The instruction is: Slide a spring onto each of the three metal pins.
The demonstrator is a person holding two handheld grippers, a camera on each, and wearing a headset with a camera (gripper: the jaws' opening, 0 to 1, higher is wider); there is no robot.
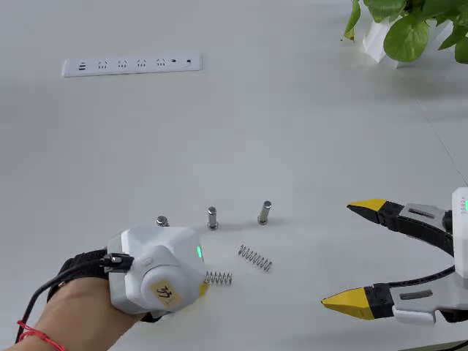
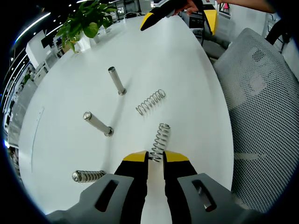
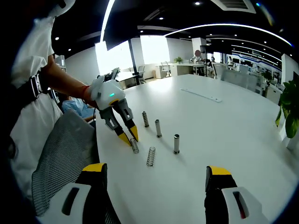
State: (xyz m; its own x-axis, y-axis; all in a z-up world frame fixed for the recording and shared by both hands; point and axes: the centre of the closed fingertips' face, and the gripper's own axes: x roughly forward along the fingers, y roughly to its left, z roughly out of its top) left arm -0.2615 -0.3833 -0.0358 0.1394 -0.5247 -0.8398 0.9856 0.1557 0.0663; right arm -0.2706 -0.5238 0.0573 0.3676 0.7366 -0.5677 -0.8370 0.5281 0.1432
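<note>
Spring (image 2: 160, 137) nipped in left tool (image 2: 155, 156), right tool (image 3: 156, 169) wide open, second spring (image 2: 151, 101) beside pins (image 2: 98, 123)

The left claw (image 2: 155, 157) pinches one spring (image 2: 160, 137) by its end, the right claw (image 1: 353, 253) held wide open.

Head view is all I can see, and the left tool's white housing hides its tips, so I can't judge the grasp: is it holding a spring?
Observer: Yes. In the left gripper view, the left tool has its yellow tips closed on one end of a small coiled steel spring, which lies on the white table.
Operator: And the leftmost short steel pin, half hidden behind that housing?
Observer: It already wears another grey wire spring along its shaft, right up to the head.
</note>
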